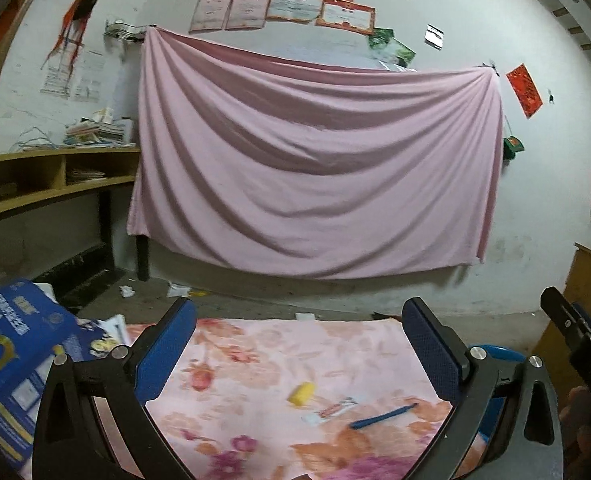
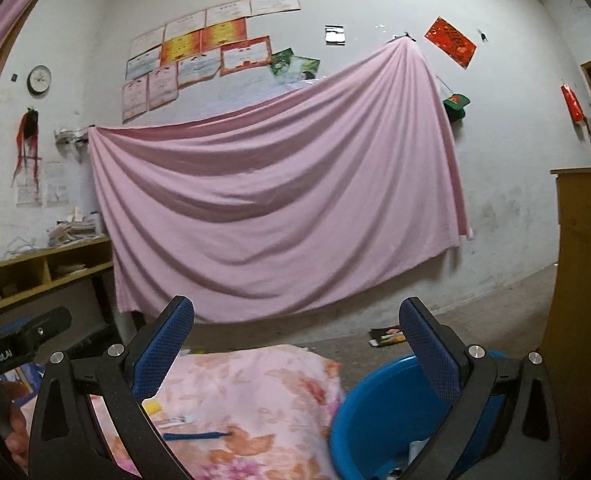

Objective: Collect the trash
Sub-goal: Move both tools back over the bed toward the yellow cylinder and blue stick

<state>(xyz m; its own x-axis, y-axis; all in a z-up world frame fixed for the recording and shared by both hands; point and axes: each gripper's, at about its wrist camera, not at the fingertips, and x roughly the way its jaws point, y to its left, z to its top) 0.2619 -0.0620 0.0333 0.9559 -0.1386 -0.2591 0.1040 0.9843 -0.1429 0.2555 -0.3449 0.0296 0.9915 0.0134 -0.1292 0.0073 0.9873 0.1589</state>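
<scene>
The left gripper has its two blue-padded fingers spread wide with nothing between them. It points nearly level, out over a table covered by a pink floral cloth. The right gripper is equally spread and empty, aimed the same way from a little to the right.

In the left wrist view, three loose items lie on the cloth between the fingers, low in the picture. A small yellow lump sits at about 6 o'clock from the frame's centre. A flat white wrapper with red print lies just beside it toward 5 o'clock. A blue pen-like stick lies a bit farther right. These look like the trash to collect, and none is touched.

In the right wrist view, a blue plastic basin sits at 5 o'clock, just off the table's right edge. Something pale lies inside it, too unclear to name. Its spot beside the table suggests it serves as the bin, within easy reach of the right gripper.

Farther out, a pink sheet hangs on the wall ahead. At 9 o'clock a wooden shelf holds stacked papers. A blue printed box rests at the table's left edge.

With both grippers empty and level, the moment reads as a pause between pickups.
</scene>
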